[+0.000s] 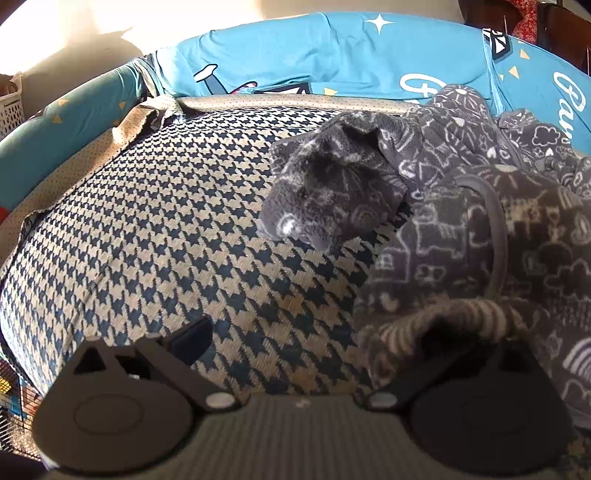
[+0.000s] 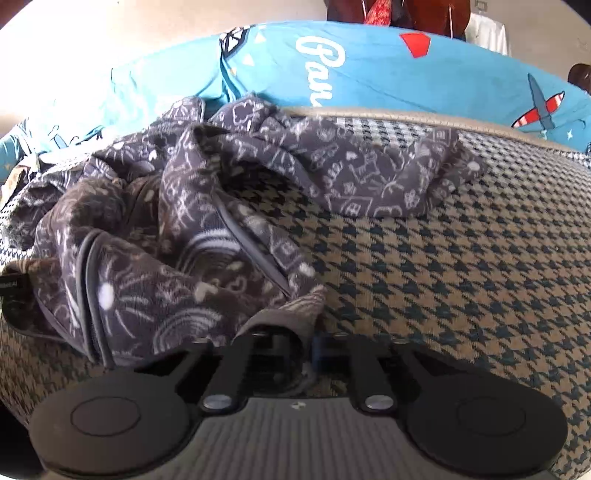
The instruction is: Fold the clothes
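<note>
Both my views: bright sunlight from upper left, wall (image 1: 92,22) glare blown out, heavy fisheye bending edges, near fabric (image 2: 155,258) slightly blurred.

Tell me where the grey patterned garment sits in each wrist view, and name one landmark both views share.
Left wrist: grey patterned garment fills the right side, hem at the right finger.
Right wrist: it fills the left and centre, hem in the shut jaws.
Shared landmark: blue sheet behind.
</note>
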`<action>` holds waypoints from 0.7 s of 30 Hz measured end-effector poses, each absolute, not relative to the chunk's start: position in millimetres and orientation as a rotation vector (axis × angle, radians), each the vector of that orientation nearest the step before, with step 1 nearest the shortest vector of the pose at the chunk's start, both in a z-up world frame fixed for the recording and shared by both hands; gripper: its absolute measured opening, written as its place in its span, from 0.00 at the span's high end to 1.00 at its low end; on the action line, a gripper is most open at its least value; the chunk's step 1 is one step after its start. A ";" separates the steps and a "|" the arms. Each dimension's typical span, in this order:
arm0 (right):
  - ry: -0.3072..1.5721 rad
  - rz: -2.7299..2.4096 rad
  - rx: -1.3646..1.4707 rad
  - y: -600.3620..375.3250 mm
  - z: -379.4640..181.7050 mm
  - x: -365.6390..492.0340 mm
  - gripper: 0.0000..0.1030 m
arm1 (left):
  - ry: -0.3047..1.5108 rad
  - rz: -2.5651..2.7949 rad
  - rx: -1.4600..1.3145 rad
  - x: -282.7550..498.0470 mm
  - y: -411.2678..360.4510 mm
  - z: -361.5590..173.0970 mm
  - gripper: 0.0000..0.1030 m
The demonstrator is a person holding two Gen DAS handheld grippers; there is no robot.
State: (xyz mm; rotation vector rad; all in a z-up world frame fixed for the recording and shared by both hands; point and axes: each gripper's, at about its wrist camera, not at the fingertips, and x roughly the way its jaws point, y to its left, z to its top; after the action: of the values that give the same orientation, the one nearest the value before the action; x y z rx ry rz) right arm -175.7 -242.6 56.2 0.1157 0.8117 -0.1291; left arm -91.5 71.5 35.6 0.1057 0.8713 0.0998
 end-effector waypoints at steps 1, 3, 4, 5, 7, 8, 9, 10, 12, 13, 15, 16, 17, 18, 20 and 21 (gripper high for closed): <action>0.798 -0.141 0.125 -244.0 57.9 -176.6 0.94 | 0.870 0.108 0.107 -92.4 72.5 36.7 0.00; 0.751 -0.177 0.145 -248.8 63.8 -180.3 0.96 | 0.860 0.137 0.112 -95.3 75.8 39.9 0.00; 0.726 -0.197 0.156 -251.3 66.9 -182.2 0.96 | 0.847 0.154 0.116 -97.3 77.6 42.2 0.00; 0.701 -0.219 0.168 -254.1 69.9 -184.7 0.96 | 0.834 0.170 0.119 -99.2 79.4 44.6 0.00; 0.643 -0.243 0.204 -260.2 77.1 -191.3 0.96 | 0.817 0.187 0.104 -102.3 84.3 50.0 0.00; 0.612 -0.250 0.212 -261.8 81.0 -195.1 0.96 | 0.812 0.194 0.098 -104.1 86.0 52.3 0.00; 0.583 -0.259 0.208 -262.0 84.3 -198.4 0.97 | 0.808 0.202 0.096 -106.0 87.5 54.4 0.00; 0.563 -0.269 0.197 -261.1 86.7 -200.4 0.97 | 0.806 0.210 0.101 -107.9 87.9 56.4 0.00; 0.529 -0.287 0.170 -258.6 90.8 -203.5 0.97 | 0.810 0.223 0.122 -112.1 87.1 60.7 0.00; 0.513 -0.295 0.162 -258.1 92.9 -205.6 0.97 | 0.817 0.228 0.130 -114.3 86.9 63.3 0.00; 0.480 -0.314 0.157 -258.2 97.5 -211.1 0.98 | 0.825 0.231 0.131 -119.9 87.8 70.2 0.00; 0.465 -0.325 0.167 -259.3 99.9 -215.4 0.98 | 0.827 0.230 0.130 -123.1 88.1 73.8 0.00; 0.450 -0.335 0.179 -260.7 102.3 -219.9 0.98 | 0.826 0.230 0.130 -126.3 88.1 77.4 0.00; 0.439 -0.342 0.188 -262.3 104.1 -223.2 0.98 | 0.825 0.230 0.132 -131.2 85.9 80.8 0.00; 0.423 -0.354 0.201 -264.6 106.8 -229.1 0.98 | 0.822 0.235 0.146 -140.8 80.2 86.4 0.00; 0.418 -0.357 0.205 -264.9 107.9 -231.5 0.98 | 0.819 0.238 0.153 -144.5 78.8 88.6 0.00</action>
State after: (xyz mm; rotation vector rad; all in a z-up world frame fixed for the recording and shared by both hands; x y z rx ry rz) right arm -231.5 -264.9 107.9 0.2054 0.4182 -0.3570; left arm -144.5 78.8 88.6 0.1529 0.8188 0.2377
